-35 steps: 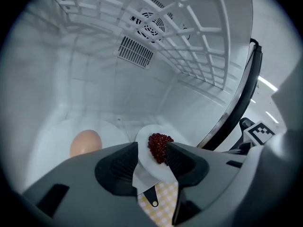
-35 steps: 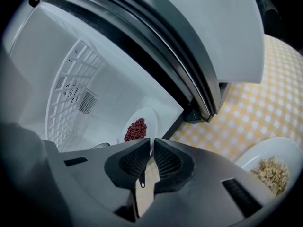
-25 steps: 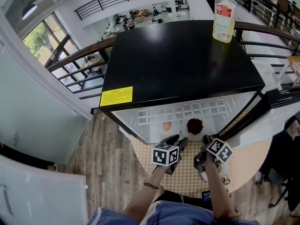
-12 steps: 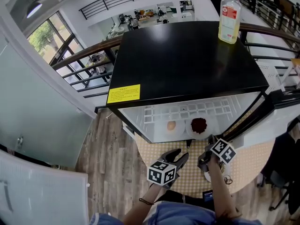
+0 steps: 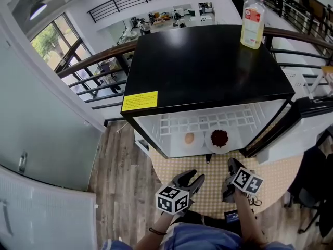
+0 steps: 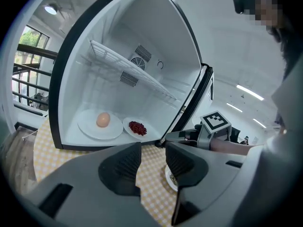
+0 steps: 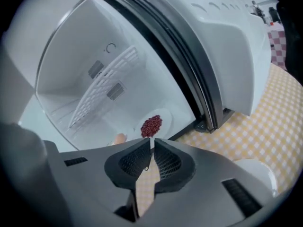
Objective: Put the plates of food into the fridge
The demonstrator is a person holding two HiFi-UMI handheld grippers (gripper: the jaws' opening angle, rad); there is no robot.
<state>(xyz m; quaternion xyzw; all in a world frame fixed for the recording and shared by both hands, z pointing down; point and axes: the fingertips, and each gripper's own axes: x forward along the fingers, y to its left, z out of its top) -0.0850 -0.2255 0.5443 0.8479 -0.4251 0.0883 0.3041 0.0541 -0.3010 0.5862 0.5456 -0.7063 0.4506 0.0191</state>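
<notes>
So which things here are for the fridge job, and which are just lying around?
For the job:
- fridge, door open
- plate with an egg-shaped food, already inside
- plate of red food, already inside
- plate on the table, still outside

Just lying about:
- bottle on the fridge top
- yellow sticker
- checked tablecloth

This was a mezzanine in a large public hall rather than a home. Behind the black-topped fridge ran a metal railing. Beyond it lay a lower floor with counters, and tall windows stood to the fridge's left.
</notes>
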